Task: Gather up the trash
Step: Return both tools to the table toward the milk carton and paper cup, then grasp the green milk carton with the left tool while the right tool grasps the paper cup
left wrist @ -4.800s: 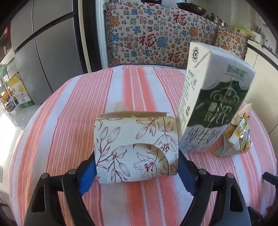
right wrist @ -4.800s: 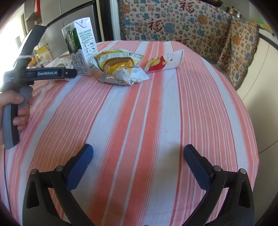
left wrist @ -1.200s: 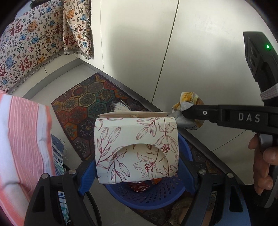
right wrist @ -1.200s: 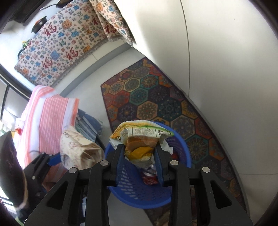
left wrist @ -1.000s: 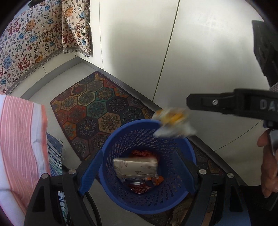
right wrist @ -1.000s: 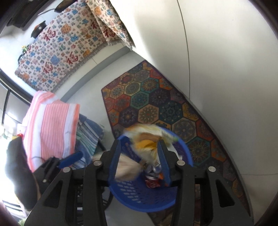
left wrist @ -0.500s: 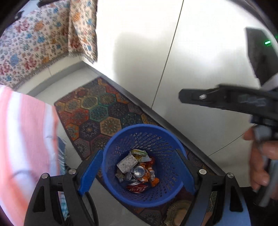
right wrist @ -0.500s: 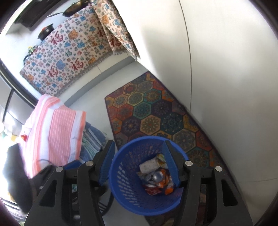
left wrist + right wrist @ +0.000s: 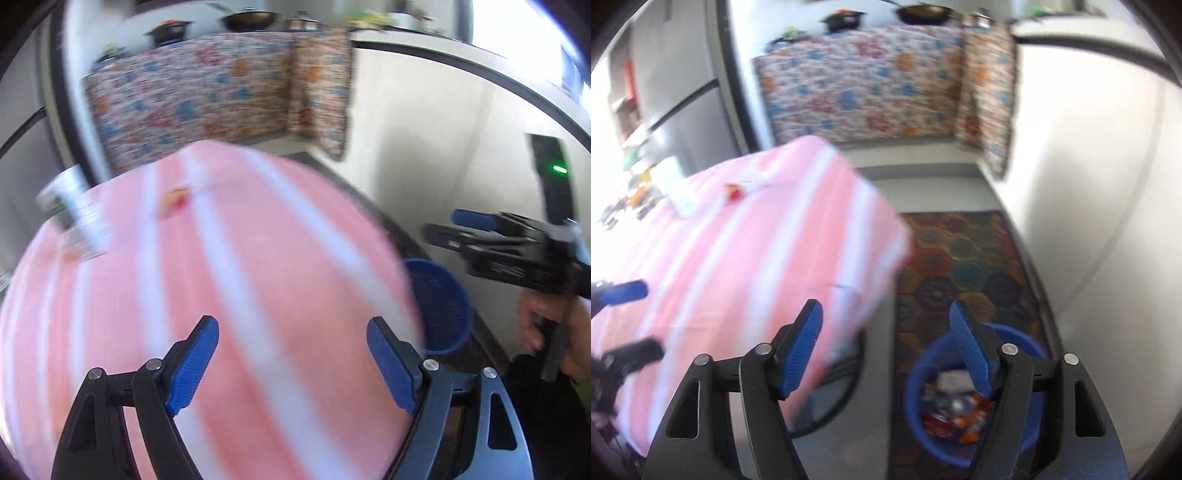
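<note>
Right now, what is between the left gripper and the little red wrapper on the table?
Only bare striped tablecloth lies between the open left gripper and the red wrapper, in the left wrist view.

A round blue plastic basket with perforated walls stands upright on the floor just beside the pink-and-white striped table, at the edge of a patterned rug, and holds a heap of crumpled wrappers, a pale carton and a shiny can. On the striped cloth, well apart from the basket, a white milk carton stands near the far left edge. Near it lies a small red-and-yellow wrapper, both blurred.
</note>
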A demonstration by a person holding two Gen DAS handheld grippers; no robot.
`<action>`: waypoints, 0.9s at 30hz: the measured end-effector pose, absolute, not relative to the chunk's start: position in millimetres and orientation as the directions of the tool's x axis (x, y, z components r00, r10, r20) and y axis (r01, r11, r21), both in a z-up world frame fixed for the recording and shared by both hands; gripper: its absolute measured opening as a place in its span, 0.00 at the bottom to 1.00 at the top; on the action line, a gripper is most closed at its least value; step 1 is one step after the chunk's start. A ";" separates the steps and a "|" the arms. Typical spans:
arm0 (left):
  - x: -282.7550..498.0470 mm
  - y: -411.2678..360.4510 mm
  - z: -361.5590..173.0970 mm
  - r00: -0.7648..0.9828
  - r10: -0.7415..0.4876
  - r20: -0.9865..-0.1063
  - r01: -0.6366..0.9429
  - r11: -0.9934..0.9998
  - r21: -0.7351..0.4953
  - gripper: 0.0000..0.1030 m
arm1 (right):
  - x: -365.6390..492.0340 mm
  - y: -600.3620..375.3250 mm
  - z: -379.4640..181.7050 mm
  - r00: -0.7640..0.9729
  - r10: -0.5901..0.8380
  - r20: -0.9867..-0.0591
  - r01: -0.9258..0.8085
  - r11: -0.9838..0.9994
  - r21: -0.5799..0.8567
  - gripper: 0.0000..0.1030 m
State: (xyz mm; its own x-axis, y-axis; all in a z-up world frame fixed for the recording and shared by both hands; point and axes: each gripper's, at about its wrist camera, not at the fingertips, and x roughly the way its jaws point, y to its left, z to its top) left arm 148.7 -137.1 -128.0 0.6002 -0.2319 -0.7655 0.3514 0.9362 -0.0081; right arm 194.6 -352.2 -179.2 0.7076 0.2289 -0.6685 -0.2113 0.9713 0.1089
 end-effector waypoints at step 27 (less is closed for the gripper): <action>347.0 14.4 -177.6 0.589 -0.057 -0.806 0.074 0.997 -0.016 0.89 | 334.7 -152.1 -218.9 0.584 0.262 -0.768 -0.228 0.961 0.155 0.83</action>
State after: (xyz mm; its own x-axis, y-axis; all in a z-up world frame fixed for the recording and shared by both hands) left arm 347.0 14.4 -177.6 0.5895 -0.0572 -0.8058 0.0744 0.9971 -0.0163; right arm 334.7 -152.1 -218.9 0.5840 0.2625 -0.7682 -0.2278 0.9612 0.1553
